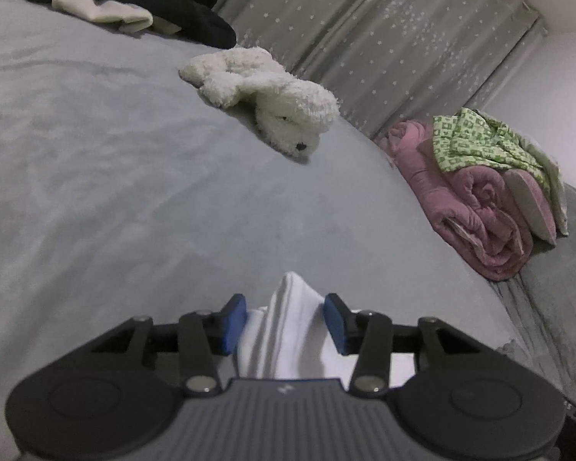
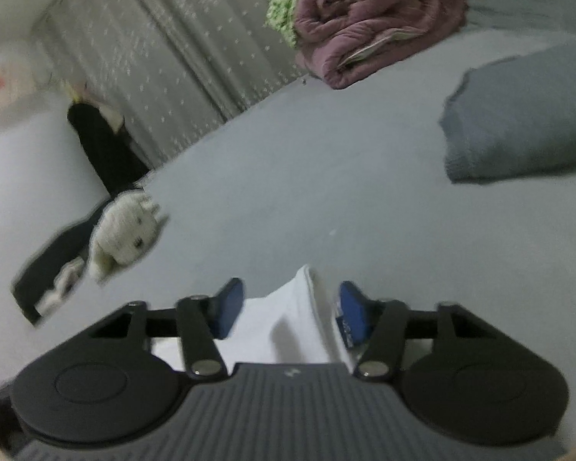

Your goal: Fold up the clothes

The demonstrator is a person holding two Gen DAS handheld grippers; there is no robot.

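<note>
A white garment (image 1: 284, 330) sits bunched between the blue pads of my left gripper (image 1: 284, 320), which is closed on it above the grey bed sheet (image 1: 115, 176). In the right wrist view the same white garment (image 2: 295, 319) rises between the pads of my right gripper (image 2: 288, 309). Its jaws stand wider, with the cloth against the right pad (image 2: 351, 317) and a gap at the left pad. Most of the garment is hidden under both grippers.
A white plush dog (image 1: 265, 96) lies mid-bed, also in the right wrist view (image 2: 126, 234). Black and white clothes (image 1: 134, 4) are piled at the far left. A rolled pink quilt (image 1: 476, 207) with green patterned cloth (image 1: 480, 142) sits right. A folded grey-blue item (image 2: 518, 115) lies right. Starred curtain (image 1: 384, 38) behind.
</note>
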